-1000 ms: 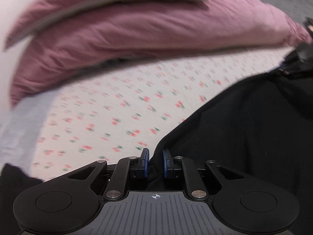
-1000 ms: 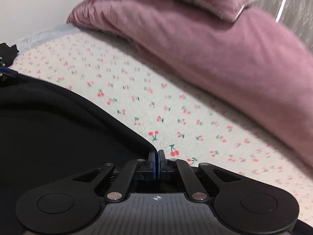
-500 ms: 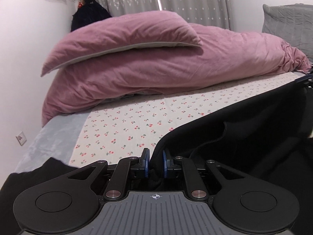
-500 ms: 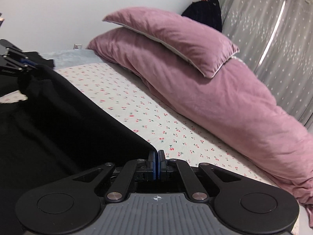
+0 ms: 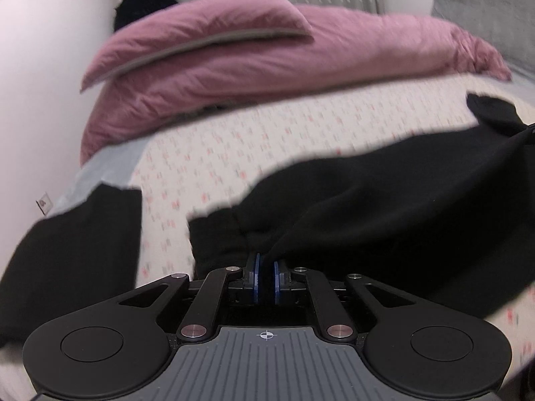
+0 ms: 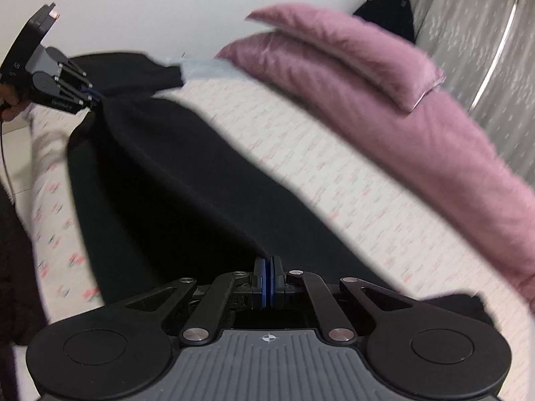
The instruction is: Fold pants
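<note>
Black pants [image 6: 174, 180] stretched across the cherry-print bed sheet [image 6: 351, 180], pulled taut between the two tools. The right gripper [image 6: 268, 279] had its blue pads [image 6: 264, 280] pressed nearly together on a pinch of the dark fabric at the near edge of the garment. From there a raised fold ran diagonally away to the left gripper [image 6: 95, 97], seen in the right wrist view at the upper left, where its narrow jaws clamped the far end of the cloth; the person's hand [image 6: 8, 100] showed partly at the frame edge behind it.

In the left wrist view the left gripper [image 5: 265, 279] held bunched black fabric between its pads [image 5: 256, 279], the gap small and filled with cloth. The pants [image 5: 384, 207] spread to the right from that grip, lying over the sheet [image 5: 217, 153], with a loose end lifting at the far right. Another black garment [image 5: 77, 244] lay apart on the left of the bed, separated from the pants by a strip of sheet.

Beyond them a pink duvet [image 5: 267, 67] was heaped along the far side, a pink pillow [image 5: 200, 36] resting on top, with grey curtains [image 6: 474, 43] behind. Both views were blurred.
</note>
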